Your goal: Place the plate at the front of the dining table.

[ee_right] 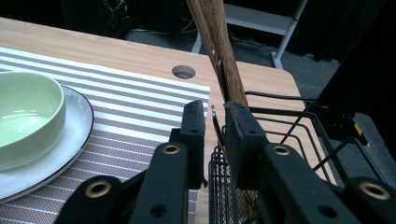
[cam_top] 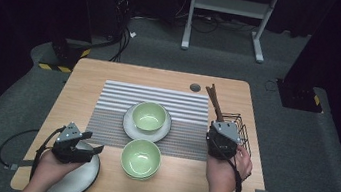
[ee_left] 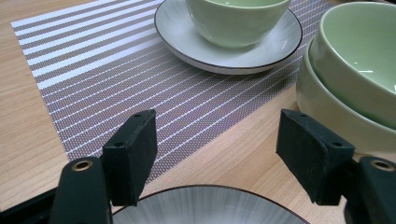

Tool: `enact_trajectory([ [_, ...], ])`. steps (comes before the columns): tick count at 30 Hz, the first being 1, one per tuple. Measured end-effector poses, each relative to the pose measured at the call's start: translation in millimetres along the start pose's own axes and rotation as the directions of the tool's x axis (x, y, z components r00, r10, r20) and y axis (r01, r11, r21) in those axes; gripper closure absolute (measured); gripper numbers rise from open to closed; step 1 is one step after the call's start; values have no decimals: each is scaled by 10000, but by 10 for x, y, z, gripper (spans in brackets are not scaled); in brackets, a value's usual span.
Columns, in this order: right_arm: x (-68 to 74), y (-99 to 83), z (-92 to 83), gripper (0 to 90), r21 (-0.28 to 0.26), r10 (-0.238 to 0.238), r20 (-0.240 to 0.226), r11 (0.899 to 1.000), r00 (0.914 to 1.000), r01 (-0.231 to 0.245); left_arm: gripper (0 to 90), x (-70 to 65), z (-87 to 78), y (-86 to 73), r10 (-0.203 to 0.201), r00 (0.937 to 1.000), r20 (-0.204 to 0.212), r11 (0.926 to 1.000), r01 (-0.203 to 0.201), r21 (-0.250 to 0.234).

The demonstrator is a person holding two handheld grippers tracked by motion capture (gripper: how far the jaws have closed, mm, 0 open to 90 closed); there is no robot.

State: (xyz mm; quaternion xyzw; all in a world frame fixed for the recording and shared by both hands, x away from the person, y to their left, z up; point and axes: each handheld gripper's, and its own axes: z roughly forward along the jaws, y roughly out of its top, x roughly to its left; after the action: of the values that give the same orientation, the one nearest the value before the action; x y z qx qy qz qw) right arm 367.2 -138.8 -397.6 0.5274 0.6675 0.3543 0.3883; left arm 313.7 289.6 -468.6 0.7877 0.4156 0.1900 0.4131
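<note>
A: Where does the right gripper (cam_top: 222, 139) sit?

B: At the table's right edge, over the black wire basket (cam_top: 241, 130). In the right gripper view its two black jaws stand close together, with a thin metal utensil handle (ee_right: 215, 116) in the narrow gap between them. Whether the pads actually press on it, the view does not settle.

A: And the brown wooden utensil handles (cam_top: 214, 102)?

B: They rise out of the basket, leaning up and away. In the right gripper view they stand just behind the right-hand jaw, not between the pads.

A: What about the left gripper (cam_top: 86, 148)?

B: Its jaws are spread wide and hold nothing. It hovers over the near-left grey plate with a dark rim (ee_left: 205, 205); in the left gripper view the plate's rim lies below and between the pads (ee_left: 133, 151), apart from them.

A: The rest of the table?

B: A striped grey-and-white placemat (cam_top: 158, 97) carries a pale green bowl (cam_top: 149, 116) on a second grey plate (cam_top: 130, 126). Two stacked green bowls (cam_top: 140, 158) sit just in front of it, on bare wood.
</note>
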Motion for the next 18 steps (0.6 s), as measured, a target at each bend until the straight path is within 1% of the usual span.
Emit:
enact_trajectory([
  [5,-12,5,-2,814,56,61,59,10000,10000,-62,293,4,-3,-2,-38,10000,-13,10000,38,-12],
  [18,-26,8,-17,823,67,112,-2,9999,9999,-112,293,13,-8,-2,-54,10000,-17,10000,54,-14],
])
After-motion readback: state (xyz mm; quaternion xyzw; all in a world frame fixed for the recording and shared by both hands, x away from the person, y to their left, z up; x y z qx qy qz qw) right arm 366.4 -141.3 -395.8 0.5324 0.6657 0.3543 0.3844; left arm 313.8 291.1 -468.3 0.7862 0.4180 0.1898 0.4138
